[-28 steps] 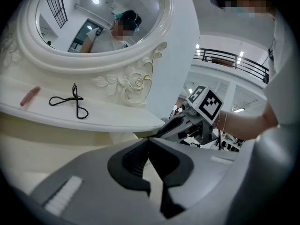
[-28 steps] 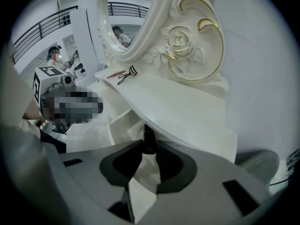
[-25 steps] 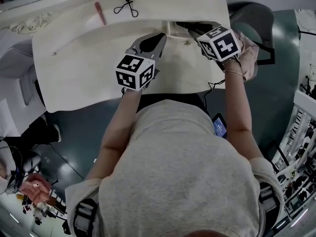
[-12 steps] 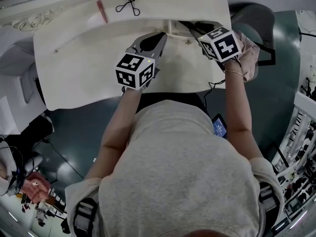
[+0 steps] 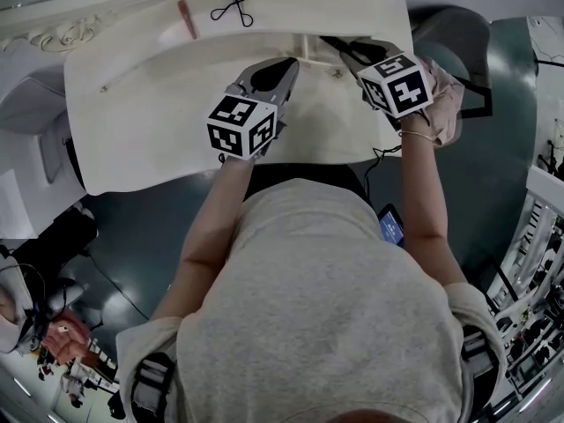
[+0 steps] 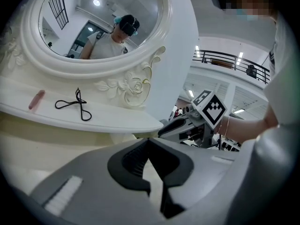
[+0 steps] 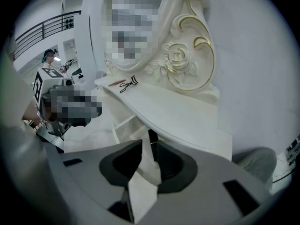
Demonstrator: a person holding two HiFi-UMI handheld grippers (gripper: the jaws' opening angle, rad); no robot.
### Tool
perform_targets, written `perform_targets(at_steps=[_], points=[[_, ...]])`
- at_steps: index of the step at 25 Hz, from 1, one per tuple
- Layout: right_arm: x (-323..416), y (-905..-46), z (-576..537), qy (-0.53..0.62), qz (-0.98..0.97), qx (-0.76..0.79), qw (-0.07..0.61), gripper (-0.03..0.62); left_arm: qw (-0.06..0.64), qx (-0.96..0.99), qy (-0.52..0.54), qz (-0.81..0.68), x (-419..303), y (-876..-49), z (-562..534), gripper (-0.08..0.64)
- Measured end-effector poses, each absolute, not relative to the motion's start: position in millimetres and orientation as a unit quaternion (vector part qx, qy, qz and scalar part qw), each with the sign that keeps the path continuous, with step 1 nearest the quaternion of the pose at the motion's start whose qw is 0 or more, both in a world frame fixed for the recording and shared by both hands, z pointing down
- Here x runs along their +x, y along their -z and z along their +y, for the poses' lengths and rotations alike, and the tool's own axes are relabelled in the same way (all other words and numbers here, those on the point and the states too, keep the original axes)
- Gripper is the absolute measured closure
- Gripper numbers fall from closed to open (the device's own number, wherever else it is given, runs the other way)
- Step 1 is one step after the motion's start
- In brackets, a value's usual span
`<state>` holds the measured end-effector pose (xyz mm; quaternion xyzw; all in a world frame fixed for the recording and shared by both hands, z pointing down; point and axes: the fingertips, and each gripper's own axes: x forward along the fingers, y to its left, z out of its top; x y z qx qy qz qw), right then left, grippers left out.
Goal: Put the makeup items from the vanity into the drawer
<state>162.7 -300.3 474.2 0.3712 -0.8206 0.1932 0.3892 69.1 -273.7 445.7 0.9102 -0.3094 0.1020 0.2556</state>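
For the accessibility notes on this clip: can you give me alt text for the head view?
Seen from above, a person in a grey T-shirt holds the left hand-held gripper and the right hand-held gripper side by side over a cream vanity. An eyelash curler and a slim pink stick lie apart on its raised back shelf.

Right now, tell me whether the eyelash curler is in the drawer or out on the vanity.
Out. The eyelash curler lies in the open on the vanity top, beside a pink stick.
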Motion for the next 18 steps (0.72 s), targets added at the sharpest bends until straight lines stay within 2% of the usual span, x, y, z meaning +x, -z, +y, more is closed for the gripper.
perform_targets(at_steps=[12,18], points=[[159,-427,-293,-0.150,-0.821,0.473,0.283,0.491,0.237,0.919,-0.108,-0.296,60,-433,-260,0.551],[157,-388,-285,-0.120,-0.823,0.520,0.195,0.508,0.192,0.933,-0.127,-0.277,60,-424,-247,0.551]])
